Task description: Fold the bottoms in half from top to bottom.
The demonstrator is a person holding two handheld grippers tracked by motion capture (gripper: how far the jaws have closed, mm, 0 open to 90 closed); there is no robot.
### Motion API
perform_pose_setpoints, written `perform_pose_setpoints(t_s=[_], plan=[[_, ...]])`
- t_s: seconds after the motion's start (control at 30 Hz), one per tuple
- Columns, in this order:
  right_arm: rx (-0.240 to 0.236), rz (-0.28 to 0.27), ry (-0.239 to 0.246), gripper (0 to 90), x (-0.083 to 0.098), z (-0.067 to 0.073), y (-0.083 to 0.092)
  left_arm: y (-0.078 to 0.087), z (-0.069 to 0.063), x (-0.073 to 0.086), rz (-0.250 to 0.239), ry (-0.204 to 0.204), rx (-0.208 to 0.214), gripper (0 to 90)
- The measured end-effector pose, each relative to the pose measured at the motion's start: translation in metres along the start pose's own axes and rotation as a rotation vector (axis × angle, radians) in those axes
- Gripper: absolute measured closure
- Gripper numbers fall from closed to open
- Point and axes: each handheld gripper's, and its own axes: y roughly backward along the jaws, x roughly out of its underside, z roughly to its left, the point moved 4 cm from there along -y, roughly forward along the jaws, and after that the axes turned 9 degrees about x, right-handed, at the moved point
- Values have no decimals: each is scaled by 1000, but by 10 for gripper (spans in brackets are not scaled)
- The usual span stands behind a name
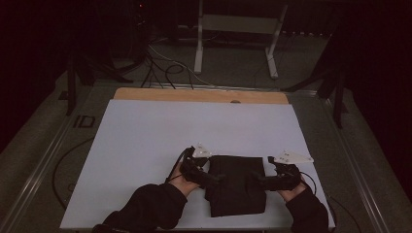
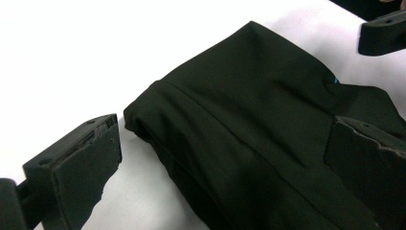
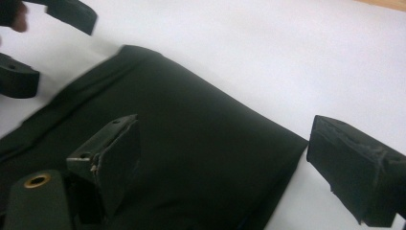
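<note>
Black folded cloth bundle (image 1: 236, 187) sits near-centre on the white worktop (image 1: 145, 141), long axis running near-to-far, left claw (image 1: 214, 178) and right claw (image 1: 257, 180) both wide open, empty, straddling its side edges.

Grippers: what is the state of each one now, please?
Left gripper: open, jaws astride the black cloth's edge.
Right gripper: open, astride the cloth's corner.

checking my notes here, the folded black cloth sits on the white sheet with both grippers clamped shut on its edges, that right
Not quite. The folded black cloth does lie on the white sheet, but neither the left gripper nor the right gripper is clamped shut. Each gripper view shows its jaws standing wide open, one over the cloth and one over the sheet beside its edge.
</note>
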Motion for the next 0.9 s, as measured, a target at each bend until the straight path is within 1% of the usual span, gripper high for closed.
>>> perform_pose_setpoints(t_s=[0.03,0.1,0.17,0.2,0.27,0.3,0.37,0.4,0.43,0.47,0.5,0.53,0.57,0.6,0.67,0.7,0.73,0.77,0.8,0.87,0.9], plan=[[4,1,1,112,1,-1,-1,-1,1,1,-7,0,2,2],[14,13,-4,112,4,-2,-4,-3,4,2,-7,5,11,2],[27,24,-8,112,8,-3,-7,-6,8,4,-10,22,24,2],[27,24,-8,112,8,-3,-7,-7,10,6,-3,30,23,2],[28,30,-19,112,11,-4,-9,-10,13,8,-3,56,32,2],[34,39,-17,112,12,-5,-10,-11,15,9,1,58,34,2],[37,52,-31,112,15,-6,-13,-15,18,11,1,62,31,2],[36,57,-36,112,17,-7,-14,-16,20,13,18,59,28,2],[37,82,-37,112,20,-7,-17,-19,22,15,11,81,27,2],[37,82,-37,112,20,-7,-17,-19,22,15,11,81,27,2],[42,89,-42,111,22,-7,-18,-19,23,15,10,93,27,2],[42,91,-48,111,23,-7,-18,-20,23,16,6,102,38,2],[42,99,-49,111,24,-7,-19,-21,23,16,17,106,42,2],[41,102,-48,111,25,-8,-20,-22,24,17,33,109,41,2],[44,111,-63,111,26,-7,-22,-23,23,17,32,106,59,2],[45,123,-69,109,27,-7,-23,-24,23,17,39,107,49,1],[44,121,-69,107,27,-7,-24,-25,23,18,41,112,56,1],[52,132,-69,107,28,-7,-26,-26,23,18,36,119,70,2],[49,140,-66,107,29,-7,-27,-27,23,19,48,115,61,2],[57,150,-79,107,30,-7,-30,-30,22,20,56,117,67,10],[46,162,-91,107,31,-8,-32,-30,23,20,62,119,58,42]])
